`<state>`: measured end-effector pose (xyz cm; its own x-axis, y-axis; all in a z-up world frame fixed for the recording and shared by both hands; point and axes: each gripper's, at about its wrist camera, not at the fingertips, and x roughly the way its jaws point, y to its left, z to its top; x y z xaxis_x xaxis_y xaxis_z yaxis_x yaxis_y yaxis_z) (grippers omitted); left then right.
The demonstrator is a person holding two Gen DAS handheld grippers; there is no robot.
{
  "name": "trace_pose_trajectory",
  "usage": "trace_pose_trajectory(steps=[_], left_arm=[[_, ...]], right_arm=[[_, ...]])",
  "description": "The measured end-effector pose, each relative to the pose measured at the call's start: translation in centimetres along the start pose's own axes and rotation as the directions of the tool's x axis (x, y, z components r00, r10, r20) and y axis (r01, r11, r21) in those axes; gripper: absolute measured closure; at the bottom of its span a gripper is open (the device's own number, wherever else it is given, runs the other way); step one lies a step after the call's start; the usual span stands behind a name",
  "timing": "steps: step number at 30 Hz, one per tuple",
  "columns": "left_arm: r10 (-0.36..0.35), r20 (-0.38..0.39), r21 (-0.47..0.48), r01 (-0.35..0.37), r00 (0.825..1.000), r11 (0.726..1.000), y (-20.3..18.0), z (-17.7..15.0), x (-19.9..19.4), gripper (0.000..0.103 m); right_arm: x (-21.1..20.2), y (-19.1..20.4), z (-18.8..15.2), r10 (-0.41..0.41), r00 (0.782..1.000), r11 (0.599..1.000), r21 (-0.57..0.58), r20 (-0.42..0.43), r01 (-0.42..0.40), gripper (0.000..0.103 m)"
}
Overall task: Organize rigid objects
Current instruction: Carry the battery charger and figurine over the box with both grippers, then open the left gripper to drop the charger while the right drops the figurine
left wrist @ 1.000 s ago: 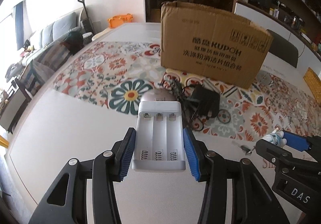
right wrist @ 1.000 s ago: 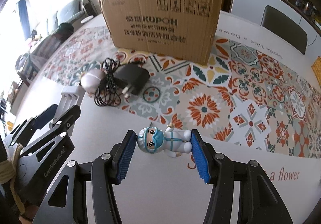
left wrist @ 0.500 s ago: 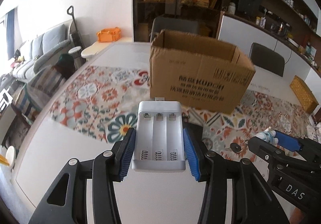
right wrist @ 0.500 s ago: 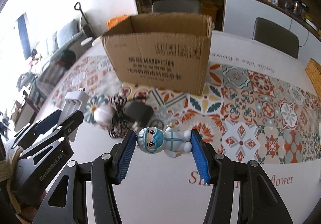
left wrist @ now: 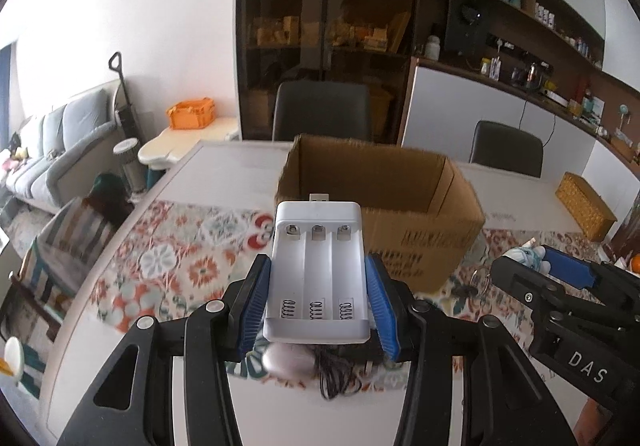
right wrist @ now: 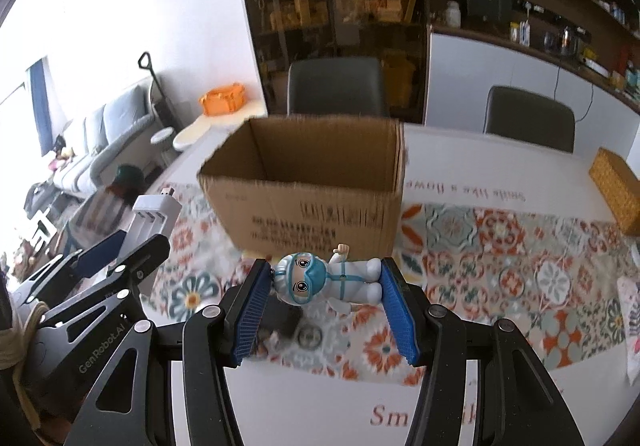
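Above the patterned tablecloth [right wrist: 500, 258], I note both tools held clear of the table [left wrist: 224, 174] surface. My left gripper [left wrist: 318, 296] has its blue pads pressed against the two long sides of a white battery charger [left wrist: 318, 270]; the jaws stand only as wide as the charger's body. Its three empty battery slots face up, springs at the near end, and a USB plug projects from the far end. In the right wrist view the same charger [right wrist: 154, 216] shows at the left, tilted upward in that tool.

My right gripper [right wrist: 326, 296] is clamped on a small toy figure [right wrist: 326, 280] in a white suit with blue goggles and mask. It lies crosswise between the pads, head against the left pad, feet against the right, one arm raised.

Beyond both tools stands an open cardboard box [right wrist: 312, 190] on the tablecloth, flaps up; what I can see of its inside is bare wall. Below the grippers, on the cloth, lie a black power adapter [right wrist: 280, 318], its coiled cable [left wrist: 340, 378] and a pale rounded object [left wrist: 288, 360]. A woven yellow box [right wrist: 616, 186] sits at the table's far right. Two dark chairs [right wrist: 338, 86] stand behind.
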<state>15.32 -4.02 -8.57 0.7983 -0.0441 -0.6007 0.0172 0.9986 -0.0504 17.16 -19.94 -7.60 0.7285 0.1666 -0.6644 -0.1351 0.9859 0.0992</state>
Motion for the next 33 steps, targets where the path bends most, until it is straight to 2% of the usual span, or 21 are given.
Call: trace_pose_trajectory(steps=[11, 20, 25, 27, 33], left_arm=[[-0.061, 0.036, 0.027, 0.06, 0.997, 0.998, 0.0, 4.5, 1.6, 0.055], [-0.068, 0.086, 0.074, 0.062, 0.994, 0.995, -0.6, 7.8, 2.3, 0.055], [-0.106, 0.06, 0.072, 0.102, 0.993, 0.992, -0.3, 9.9, 3.4, 0.055], [-0.145, 0.023, 0.069, 0.143, 0.989, 0.987, 0.0, 10.7, 4.3, 0.055], [-0.146, -0.065, 0.072, 0.151, 0.987, 0.986, 0.0, 12.3, 7.6, 0.056]], right_arm=[[0.6, -0.1, 4.2, -0.012, 0.998, 1.0, 0.027, 0.068, 0.01, 0.048], [1.2, -0.2, 7.6, -0.023, 0.995, 1.0, 0.019, 0.1, 0.021, 0.048], [2.1, -0.2, 9.6, -0.004, 0.996, 1.0, 0.022, 0.093, 0.002, 0.048], [2.6, -0.4, 10.5, 0.004, 0.996, 1.0, 0.028, 0.084, -0.006, 0.048], [4.9, -0.6, 12.9, 0.021, 0.999, 0.999, 0.034, 0.037, -0.022, 0.048]])
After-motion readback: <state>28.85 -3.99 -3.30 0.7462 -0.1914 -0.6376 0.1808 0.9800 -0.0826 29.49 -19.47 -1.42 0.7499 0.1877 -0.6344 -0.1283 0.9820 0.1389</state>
